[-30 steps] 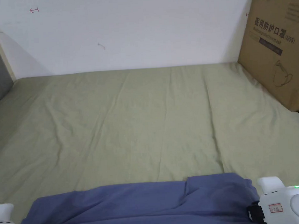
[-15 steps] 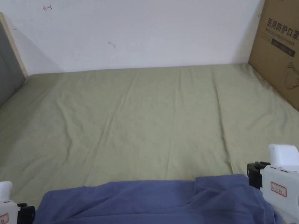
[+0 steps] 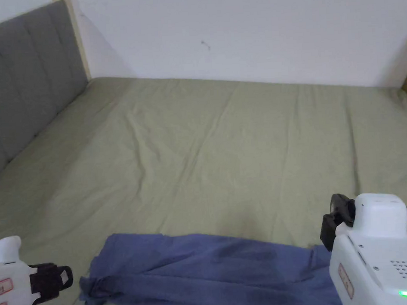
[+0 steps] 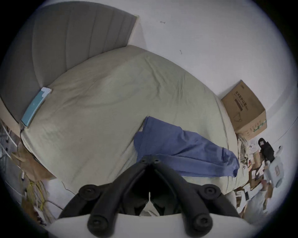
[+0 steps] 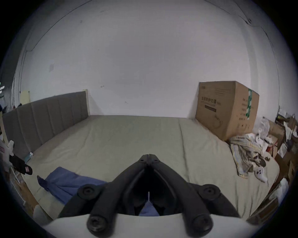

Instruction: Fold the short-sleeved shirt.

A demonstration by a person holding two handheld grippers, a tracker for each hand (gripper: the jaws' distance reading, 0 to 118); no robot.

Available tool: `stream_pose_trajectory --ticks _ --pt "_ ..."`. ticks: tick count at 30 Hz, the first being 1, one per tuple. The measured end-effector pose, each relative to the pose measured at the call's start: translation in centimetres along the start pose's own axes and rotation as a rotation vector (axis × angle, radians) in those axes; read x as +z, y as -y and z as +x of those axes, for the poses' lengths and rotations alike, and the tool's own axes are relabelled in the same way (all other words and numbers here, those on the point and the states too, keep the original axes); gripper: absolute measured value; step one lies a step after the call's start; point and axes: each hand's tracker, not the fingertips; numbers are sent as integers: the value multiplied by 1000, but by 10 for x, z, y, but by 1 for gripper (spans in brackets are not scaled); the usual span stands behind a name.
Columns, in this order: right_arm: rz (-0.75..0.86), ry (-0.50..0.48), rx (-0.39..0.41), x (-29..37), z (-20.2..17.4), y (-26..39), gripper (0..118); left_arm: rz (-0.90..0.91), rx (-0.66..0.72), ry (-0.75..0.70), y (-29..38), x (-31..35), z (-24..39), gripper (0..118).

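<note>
We see head view looking down across bed (image 3: 224, 149) toward wall; gripper views sit low at near edge, sharing bed, blue shirt (image 4: 182, 151), cardboard box (image 5: 225, 109)

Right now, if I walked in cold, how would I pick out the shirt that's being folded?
Start at the wide bed with the olive-green sheet, which runs from a grey padded headboard to a brown cardboard box. Along the near edge lies the blue short-sleeved shirt, folded into a long rumpled band. It is the one blue cloth there; the heap by the box is striped and pale.
</note>
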Motion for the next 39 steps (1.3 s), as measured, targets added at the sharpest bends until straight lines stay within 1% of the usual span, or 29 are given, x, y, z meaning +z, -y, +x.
stream_pose_trajectory --ticks 2,3,5,6,7,8,10,11,13,14,15,16,18,20,21,22,23,24,25,26,27,28,30,31,34,37,39 --pt "0 4 59 -3 -15 0 0 -6 66 74 -1 -4 -16 0" --pt "11 3 74 -3 -22 0 0 -14 100 128 -3 -7 -24 0" --pt "2 -29 110 -5 -32 -2 0 -31 187 281 -5 -12 -41 2" --pt "-1 -42 139 -6 -38 -3 0 -35 214 329 -7 -17 -48 11" --pt "-5 -42 170 -7 -43 -3 0 -29 228 329 -8 -22 -53 35" --pt "-5 -39 184 -10 -46 -3 0 -28 214 307 -10 -30 -56 52" --pt "-6 -44 175 -14 -49 -5 0 -50 210 299 -15 -47 -61 82" --pt "-3 -51 159 -15 -51 -6 0 -79 210 303 -17 -58 -64 93" --pt "-12 -62 137 -18 -52 -7 0 -144 222 356 -19 -79 -67 107" --pt "-14 -61 138 -20 -54 -7 0 -170 246 393 -19 -90 -70 111" --pt "-12 -56 151 -21 -57 -6 0 -197 269 425 -19 -101 -72 111" --pt "-10 -47 174 -22 -59 -5 0 -209 304 436 -19 -110 -72 111" --pt "-13 -42 180 -24 -60 -3 0 -222 341 451 -17 -129 -77 111" --pt "-33 -39 161 -26 -59 -2 0 -184 417 584 -19 -134 -80 111" --pt "-38 -32 157 -27 -58 0 0 -194 469 622 -19 -140 -82 109" --pt "-43 -22 160 -29 -59 2 0 -207 510 646 -17 -147 -81 95" --pt "-53 -17 164 -31 -59 3 0 -204 488 635 -15 -154 -80 66" --pt "-61 -20 161 -32 -59 4 0 -201 471 614 -15 -157 -78 20" --pt "-70 -24 155 -32 -59 5 0 -248 445 508 -13 -164 -75 6" --pt "-75 -27 153 -33 -59 5 0 -303 409 382 -12 -174 -67 5" --pt "-77 -27 154 -33 -59 5 0 -305 435 428 -11 -178 -73 5" --pt "-78 -26 157 -33 -59 5 0 -260 498 561 -15 -172 -76 5" --pt "-74 -22 160 -32 -57 5 0 -224 473 478 -21 -164 -74 5" --pt "-78 -20 155 -33 -56 6 0 -243 443 464 -23 -163 -74 5" --pt "-104 -21 123 -36 -50 7 0 -249 446 465 -26 -150 -72 5" --pt "-114 -18 107 -33 -44 9 0 -232 390 422 -31 -138 -68 5" --pt "-110 -20 84 -31 -39 8 0 -218 382 391 -37 -129 -72 5"
